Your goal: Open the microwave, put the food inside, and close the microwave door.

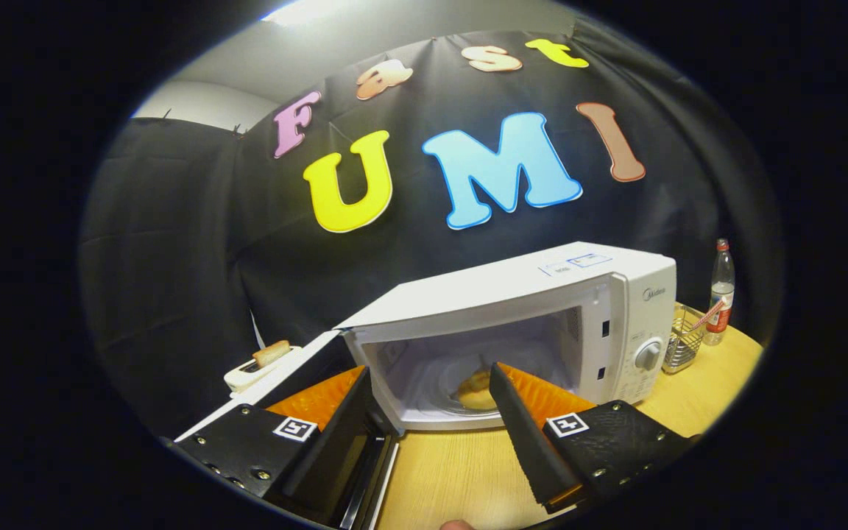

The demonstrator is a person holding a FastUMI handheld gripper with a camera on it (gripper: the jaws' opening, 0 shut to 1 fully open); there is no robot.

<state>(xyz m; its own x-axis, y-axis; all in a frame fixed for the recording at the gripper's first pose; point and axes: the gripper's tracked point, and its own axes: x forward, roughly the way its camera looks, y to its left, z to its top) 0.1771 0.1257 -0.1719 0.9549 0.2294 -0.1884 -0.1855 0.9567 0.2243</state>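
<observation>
fingers [430, 423] spread wide, empty, level before open microwave [527, 324], food [474, 389] inside

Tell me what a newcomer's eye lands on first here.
The white microwave stands on the wooden table just ahead of the tongs, its door swung wide open beside the left finger. Food lies on the plate inside, seen between the open, empty fingers. Off to the sides, a toaster with bread sits beyond the door, and a bottle stands behind a wire rack past the microwave's dial.
</observation>
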